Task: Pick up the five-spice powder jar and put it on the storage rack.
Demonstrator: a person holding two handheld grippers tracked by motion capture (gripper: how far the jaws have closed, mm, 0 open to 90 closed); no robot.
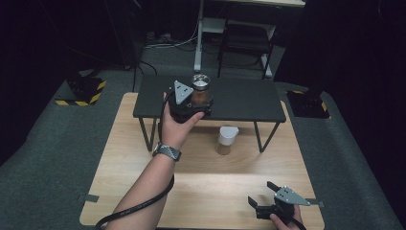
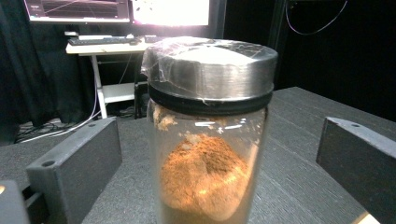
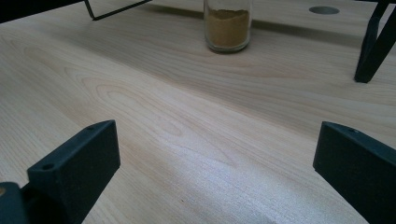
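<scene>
Spice jar (image 2: 210, 135) base: cut off by the bottom edge in the left gripper view; where it meets the black shelf (image 2: 299, 186) cannot be seen.
Same jar, high view: lower body hidden behind the left gripper (image 1: 194, 108).
Second jar (image 3: 228, 25): lid and upper part cut off by the top edge in the right gripper view.
Shelf leg (image 3: 373, 46): top cut off there too.
Right hand (image 1: 286, 221): mostly cut off by the bottom edge.
Monitor (image 2: 77, 9) content: too blurred to read.
</scene>
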